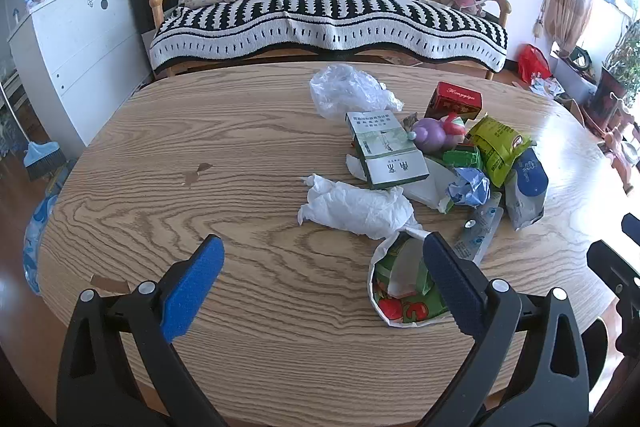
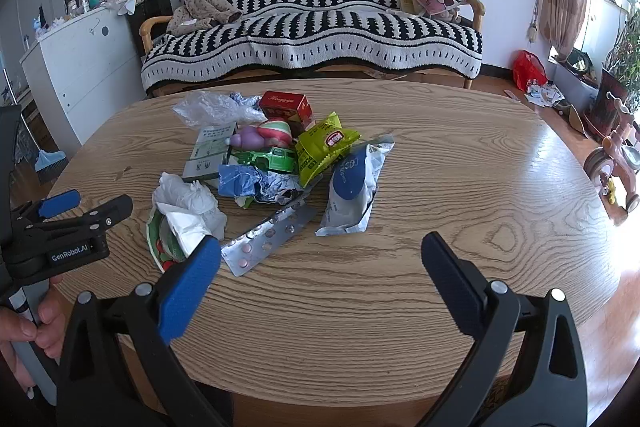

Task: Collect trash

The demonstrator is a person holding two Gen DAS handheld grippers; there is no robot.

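Note:
A heap of trash lies on the oval wooden table [image 1: 200,195]. It holds a crumpled white tissue [image 1: 356,207], a green-white carton [image 1: 384,151], a clear plastic bag [image 1: 344,91], a red box [image 1: 454,101], a yellow-green snack packet [image 2: 324,147], a blue-white pouch [image 2: 352,191], a pill blister sheet [image 2: 268,241] and a paper cup lying on its side [image 1: 400,291]. A purple toy [image 1: 434,135] and green toy car [image 2: 272,159] sit among it. My left gripper [image 1: 324,251] is open and empty, its right finger beside the cup. My right gripper [image 2: 320,251] is open and empty, before the blister sheet.
A sofa with a black-and-white striped cover [image 1: 328,11] stands behind the table. A white cabinet [image 1: 72,39] and a broom [image 1: 40,159] are at the left. A red bag [image 2: 528,69], plants and a tricycle [image 2: 616,163] are on the floor at the right.

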